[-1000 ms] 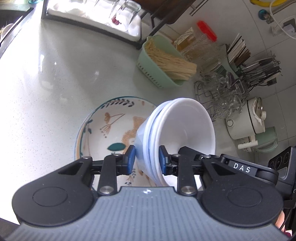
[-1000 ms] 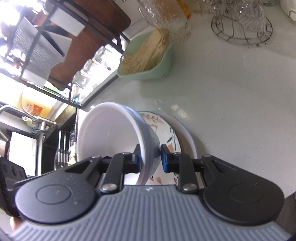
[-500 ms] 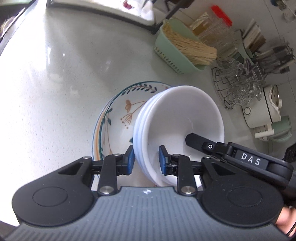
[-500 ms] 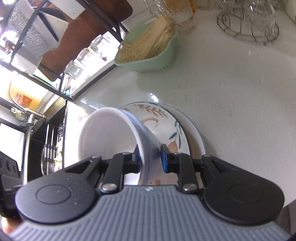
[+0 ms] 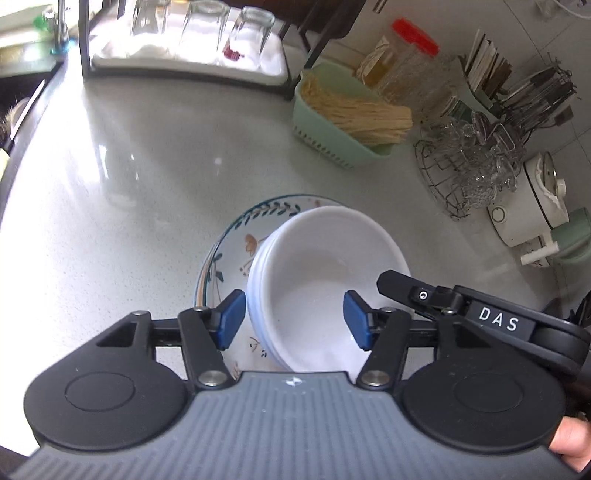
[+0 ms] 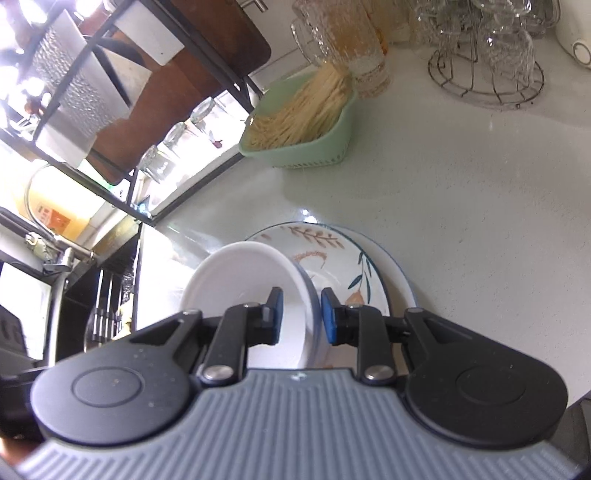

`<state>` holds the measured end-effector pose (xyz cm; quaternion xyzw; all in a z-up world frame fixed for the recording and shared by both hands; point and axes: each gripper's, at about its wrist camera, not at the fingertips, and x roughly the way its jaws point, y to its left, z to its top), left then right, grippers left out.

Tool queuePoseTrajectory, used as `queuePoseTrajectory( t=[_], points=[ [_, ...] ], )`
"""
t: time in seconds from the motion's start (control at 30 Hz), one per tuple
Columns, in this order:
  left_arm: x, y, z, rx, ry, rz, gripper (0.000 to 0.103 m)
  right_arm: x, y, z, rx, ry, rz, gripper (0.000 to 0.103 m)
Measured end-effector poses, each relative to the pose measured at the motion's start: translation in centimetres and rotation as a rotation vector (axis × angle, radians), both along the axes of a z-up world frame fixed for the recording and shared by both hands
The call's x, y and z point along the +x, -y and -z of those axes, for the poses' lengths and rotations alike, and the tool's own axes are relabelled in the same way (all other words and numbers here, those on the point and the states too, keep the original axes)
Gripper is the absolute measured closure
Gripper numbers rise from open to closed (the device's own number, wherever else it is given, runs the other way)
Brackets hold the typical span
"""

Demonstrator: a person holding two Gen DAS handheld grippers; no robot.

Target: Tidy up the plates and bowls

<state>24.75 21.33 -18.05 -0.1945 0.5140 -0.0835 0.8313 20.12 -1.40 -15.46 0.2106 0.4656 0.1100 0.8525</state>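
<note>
A stack of white bowls [image 5: 325,280] sits inside a painted floral dish [image 5: 236,254] on the pale counter. My left gripper [image 5: 293,319] is open, its blue pads spread on both sides of the stack's near-left rim, not touching. My right gripper [image 6: 301,315] straddles the stack's right rim [image 6: 255,280], one pad inside and one outside, with a small gap showing, so it is open. The floral dish [image 6: 354,269] rests on a plain white plate [image 6: 400,291]. The right gripper's finger [image 5: 424,295] shows in the left wrist view.
A green basket of noodles [image 5: 343,118] stands behind the dish. A wire rack of glassware [image 5: 469,166], a white cooker [image 5: 532,206] and a jar [image 5: 410,62] are at the right. A black shelf with upturned glasses [image 5: 199,33] is at the back left. The sink [image 6: 74,295] lies left.
The stack of bowls was lowered from tilted to resting level in the floral dish. Both grippers have opened and let go of the rim.
</note>
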Motion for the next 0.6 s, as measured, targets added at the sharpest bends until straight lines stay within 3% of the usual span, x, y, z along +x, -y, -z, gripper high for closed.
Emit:
queuePoseTrajectory(
  t=[0.13,0.3,0.53,0.6],
  points=[
    [-0.9,0.0,-2.1,-0.015,0.028,-0.022,0.038,-0.5,1.1,-2.0,-0.005,0.026,-0.001,0.075],
    [-2.5,0.8,-6.1,0.042,0.102,-0.003,0.038,-2.0,2.9,-5.7,-0.028,0.115,0.002,0.075],
    [-7.1,2.2,-13.6,0.027,0.194,0.004,0.038,-5.8,4.9,-11.8,-0.036,0.28,-0.057,0.075],
    [-9.1,2.6,-16.3,0.032,0.258,-0.026,0.038,-7.7,6.0,-14.0,-0.031,0.342,-0.081,0.075]
  ],
)
